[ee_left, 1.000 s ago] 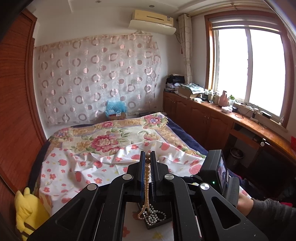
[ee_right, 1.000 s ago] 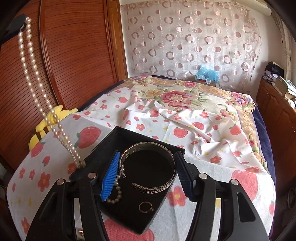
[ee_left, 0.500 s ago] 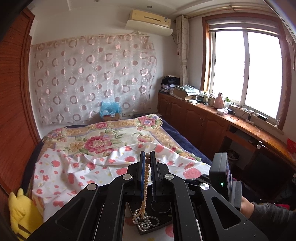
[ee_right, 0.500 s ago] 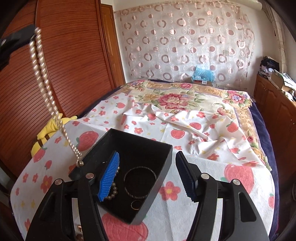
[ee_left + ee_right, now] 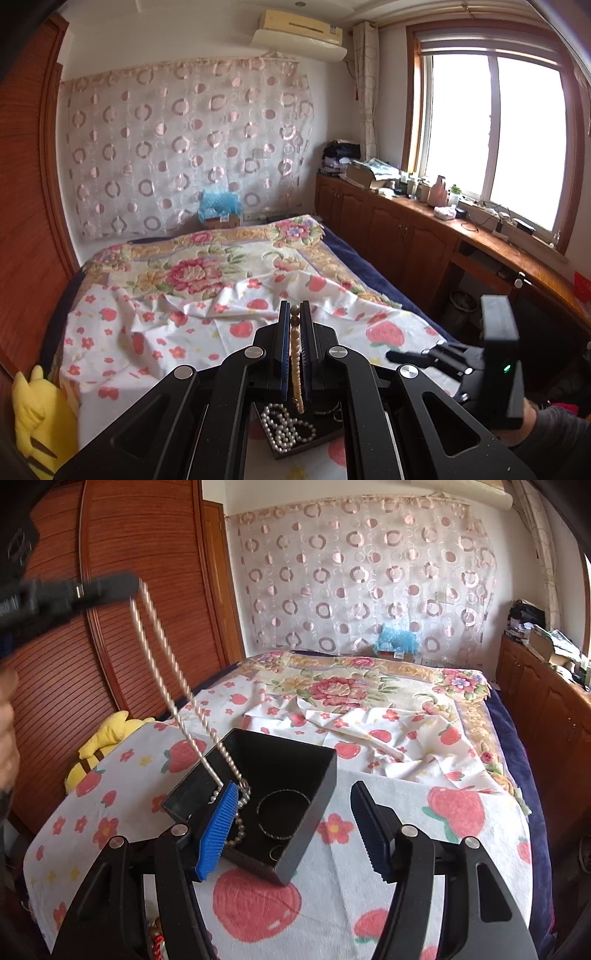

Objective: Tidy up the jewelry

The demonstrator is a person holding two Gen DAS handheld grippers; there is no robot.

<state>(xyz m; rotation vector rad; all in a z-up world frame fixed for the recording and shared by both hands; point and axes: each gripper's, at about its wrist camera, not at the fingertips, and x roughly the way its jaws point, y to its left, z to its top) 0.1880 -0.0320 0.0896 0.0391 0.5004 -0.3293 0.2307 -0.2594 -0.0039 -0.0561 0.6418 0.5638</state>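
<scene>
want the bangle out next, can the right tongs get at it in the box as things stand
Probably yes: the right tongs are open and empty just short of the black box, whose top is open. The bangle lies bare on its floor, though the pearl necklace hangs in beside it.

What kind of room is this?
Most likely a bedroom in a home: a bed with a flowery bedspread, a yellow plush toy beside it, and a wooden sliding wardrobe door along the wall.

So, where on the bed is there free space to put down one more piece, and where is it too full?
Free: the strawberry sheet right of the black box, and the flowered blanket behind it. Crowded: inside the box, where the pearl necklace hanging from the left gripper piles beside a bangle and a ring.
</scene>
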